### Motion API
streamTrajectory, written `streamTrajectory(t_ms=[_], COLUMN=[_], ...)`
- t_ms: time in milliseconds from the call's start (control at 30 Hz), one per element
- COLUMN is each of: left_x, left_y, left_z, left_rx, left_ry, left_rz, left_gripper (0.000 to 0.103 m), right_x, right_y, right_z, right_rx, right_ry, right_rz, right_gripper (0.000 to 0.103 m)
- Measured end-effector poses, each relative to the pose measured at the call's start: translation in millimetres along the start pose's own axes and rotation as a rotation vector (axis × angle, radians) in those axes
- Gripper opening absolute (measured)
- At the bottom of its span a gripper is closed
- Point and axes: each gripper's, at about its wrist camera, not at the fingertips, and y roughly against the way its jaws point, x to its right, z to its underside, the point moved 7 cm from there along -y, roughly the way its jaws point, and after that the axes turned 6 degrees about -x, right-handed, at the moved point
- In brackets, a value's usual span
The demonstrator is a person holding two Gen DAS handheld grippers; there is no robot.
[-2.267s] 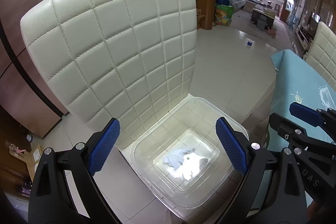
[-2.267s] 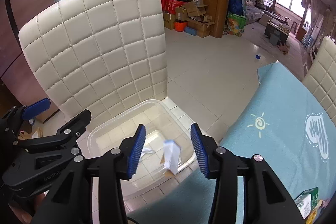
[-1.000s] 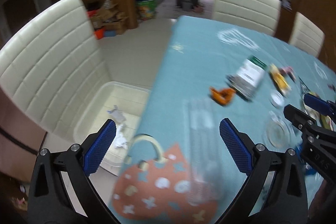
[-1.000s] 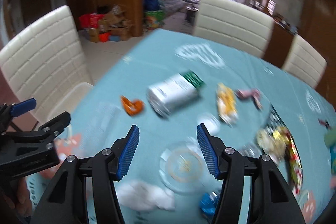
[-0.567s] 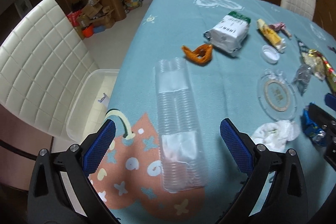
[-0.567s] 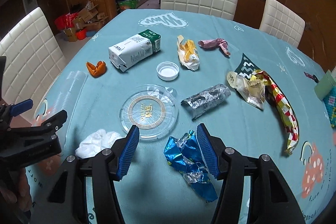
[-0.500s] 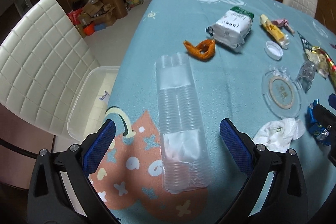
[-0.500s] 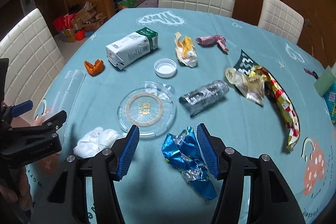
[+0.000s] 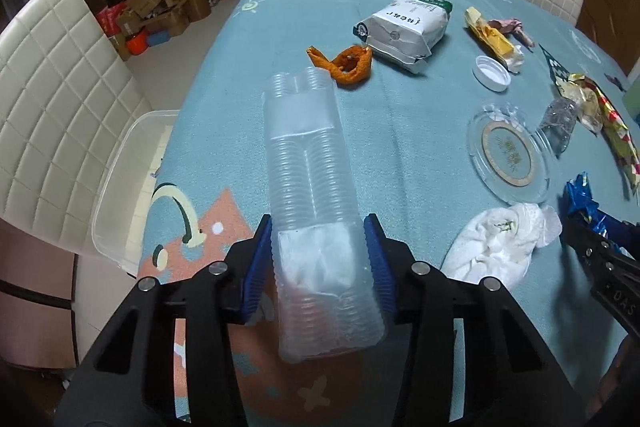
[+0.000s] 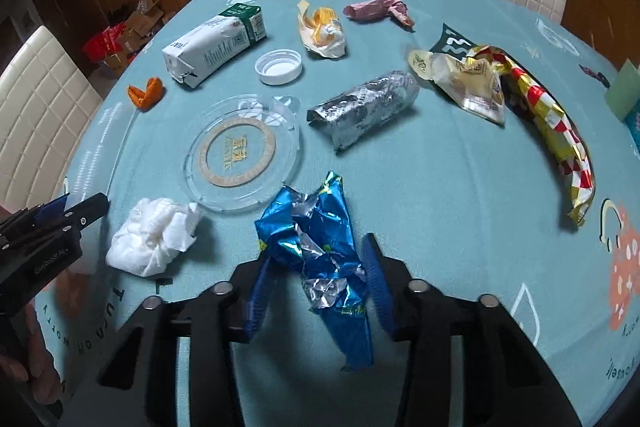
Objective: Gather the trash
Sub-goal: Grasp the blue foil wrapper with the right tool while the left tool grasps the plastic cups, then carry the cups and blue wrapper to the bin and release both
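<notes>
Now left gripper closing around clear sleeve, near table edge

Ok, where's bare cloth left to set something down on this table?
Bare cloth runs between the foil tube and the checkered wrapper, down to the near edge. Another patch lies left of the cup sleeve, toward the bin. Crowded: around the clear lid and tissue.

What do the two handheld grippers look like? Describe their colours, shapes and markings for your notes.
The left gripper and the right gripper match: angular matte black frames, silver round screw heads, and two ribbed blue pads on the fingers. White lettering is printed on each black body. No cables or sleeves show.
</notes>
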Motion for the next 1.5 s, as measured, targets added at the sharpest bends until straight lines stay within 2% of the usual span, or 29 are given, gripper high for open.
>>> streamTrajectory(t_ms=[267, 400, 833, 1067, 1500], left_x=[-8.9, -11.9, -47.4, -81.7, -178.9], left_y=[11.2, 18.4, 40.1, 43.3, 39.7], left_z=[-6.7, -10.5, -25.9, -25.6, -27.7], left_rx=[0.040, 0.057, 0.126, 0.136, 0.147], left_ry=[0.023, 0.022, 0.100, 0.174, 0.354], left_rz=[0.000, -0.001, -0.029, -0.074, -0.201], left_gripper=[0.042, 0.042, 0.042, 0.042, 0.042], right_x=[-18.2, -36.4, -120.8, -169.5, -281.6], right_y=[18.2, 27.7, 37.0, 31.8, 10.3], right_z=[-16.1, -24.1, -55.6, -72.5, -108.4], right_rx=[0.060, 0.089, 0.128, 0.135, 0.150], right_ry=[0.036, 0.104, 0.321, 0.441, 0.635], right_rz=[-0.013, -0.019, -0.099, -0.137, -0.231], right_gripper=[0.032, 0.032, 0.032, 0.032, 0.032])
